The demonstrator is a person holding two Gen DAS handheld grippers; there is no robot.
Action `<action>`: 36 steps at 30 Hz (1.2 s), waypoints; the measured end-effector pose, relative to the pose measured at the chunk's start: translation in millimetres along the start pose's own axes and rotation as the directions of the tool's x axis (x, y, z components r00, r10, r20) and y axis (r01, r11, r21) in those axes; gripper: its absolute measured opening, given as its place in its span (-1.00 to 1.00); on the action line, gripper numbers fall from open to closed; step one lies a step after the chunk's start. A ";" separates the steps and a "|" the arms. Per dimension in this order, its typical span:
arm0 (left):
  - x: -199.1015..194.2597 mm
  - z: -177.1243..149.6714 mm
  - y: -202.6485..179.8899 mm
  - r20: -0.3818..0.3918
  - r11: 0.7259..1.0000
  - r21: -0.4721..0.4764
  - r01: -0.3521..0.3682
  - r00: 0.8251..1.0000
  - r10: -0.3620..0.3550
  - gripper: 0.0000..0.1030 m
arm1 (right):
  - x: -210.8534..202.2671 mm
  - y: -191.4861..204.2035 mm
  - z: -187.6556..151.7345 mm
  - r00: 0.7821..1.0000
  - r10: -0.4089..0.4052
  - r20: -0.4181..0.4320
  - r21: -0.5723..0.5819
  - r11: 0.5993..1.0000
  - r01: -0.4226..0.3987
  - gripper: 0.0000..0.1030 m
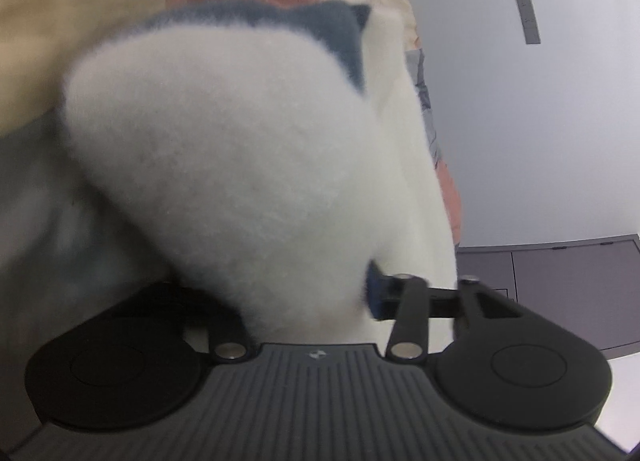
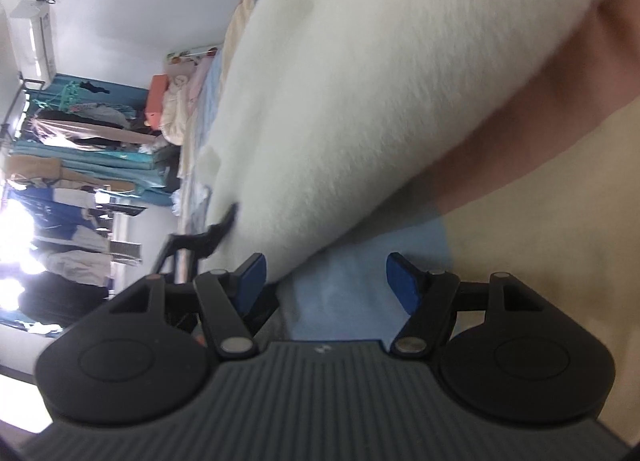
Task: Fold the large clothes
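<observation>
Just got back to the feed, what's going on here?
A person is folding a fluffy white garment with two handheld grippers. The left gripper has the fabric bunched between its fingers. The right gripper is open beside the garment's edge, with nothing between its blue pads.

- A white air conditioner (image 2: 32,39) is mounted high on the wall, near the ceiling.
- A crowded clothes rack (image 2: 80,149) holds hanging garments in blue, teal, black and beige.
- An orange box (image 2: 155,101) stands beside a heap of pale bedding (image 2: 178,109).
- A patchwork bedspread (image 2: 520,189) shows cream, pink and light blue panels.
- A dark grey cabinet (image 1: 560,281) stands against the plain pale wall (image 1: 500,121).
- A grey switch plate (image 1: 526,13) sits on that wall.
</observation>
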State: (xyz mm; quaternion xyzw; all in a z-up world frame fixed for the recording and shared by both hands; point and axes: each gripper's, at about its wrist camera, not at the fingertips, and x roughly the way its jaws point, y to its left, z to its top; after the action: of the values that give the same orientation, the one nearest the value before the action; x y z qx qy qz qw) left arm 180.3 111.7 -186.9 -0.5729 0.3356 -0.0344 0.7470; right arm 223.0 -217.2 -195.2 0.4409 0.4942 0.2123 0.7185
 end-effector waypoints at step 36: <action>4.0 26.5 24.1 0.075 0.975 -0.151 0.161 0.986 -0.152 0.49 | -68.2 -56.5 34.5 0.877 -0.054 0.477 0.385 0.910 -0.153 0.88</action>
State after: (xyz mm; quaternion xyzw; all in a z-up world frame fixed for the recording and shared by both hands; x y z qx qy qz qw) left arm 189.7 140.3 -206.8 -0.6551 0.2675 -0.0488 0.7049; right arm 217.8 -311.7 -203.0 0.6333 0.3235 0.0073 0.7031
